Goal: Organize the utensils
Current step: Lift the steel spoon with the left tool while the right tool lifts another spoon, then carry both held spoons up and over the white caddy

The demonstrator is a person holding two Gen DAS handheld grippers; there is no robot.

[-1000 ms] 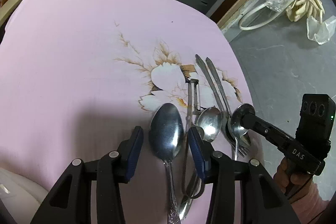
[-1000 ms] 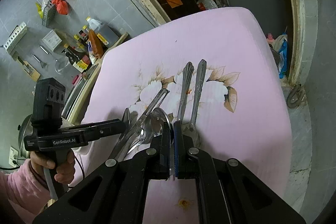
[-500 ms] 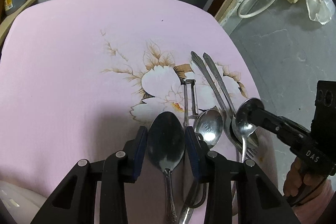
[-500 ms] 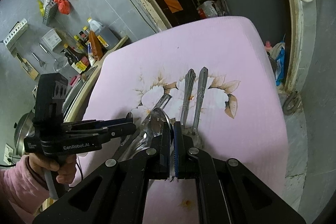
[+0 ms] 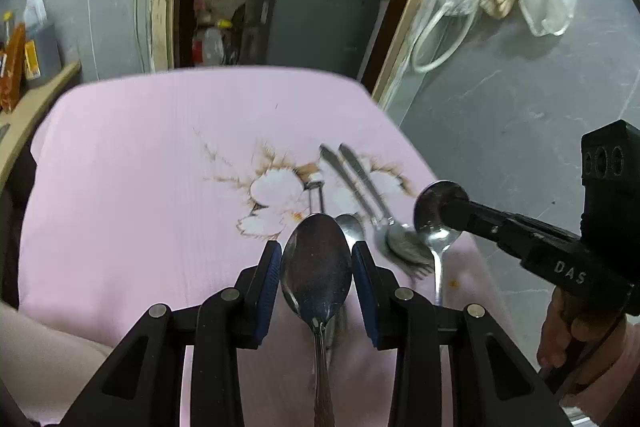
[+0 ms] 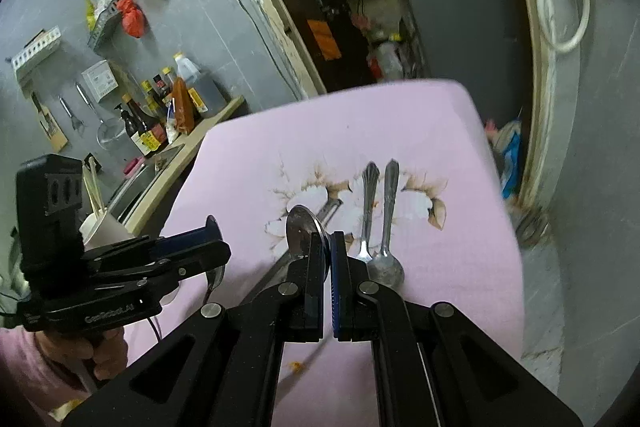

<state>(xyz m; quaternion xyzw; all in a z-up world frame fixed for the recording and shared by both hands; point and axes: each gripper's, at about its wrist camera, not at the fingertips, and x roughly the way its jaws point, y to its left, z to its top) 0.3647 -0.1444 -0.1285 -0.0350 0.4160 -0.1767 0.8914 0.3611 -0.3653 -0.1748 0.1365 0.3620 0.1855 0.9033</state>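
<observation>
My left gripper is shut on a large steel spoon by the sides of its bowl and holds it above the pink cloth. My right gripper is shut on a smaller spoon, also lifted; it shows at the right of the left wrist view. On the cloth lie a fork and a spoon side by side, a peeler and another spoon.
The cloth-covered table ends close on the right, with grey floor beyond. A counter with bottles and a sink stands to the left. A white cup sits by the left gripper.
My left gripper closed on the large spoon and lifted it off the cloth. My right gripper rose with its spoon. Both views tilted up.
</observation>
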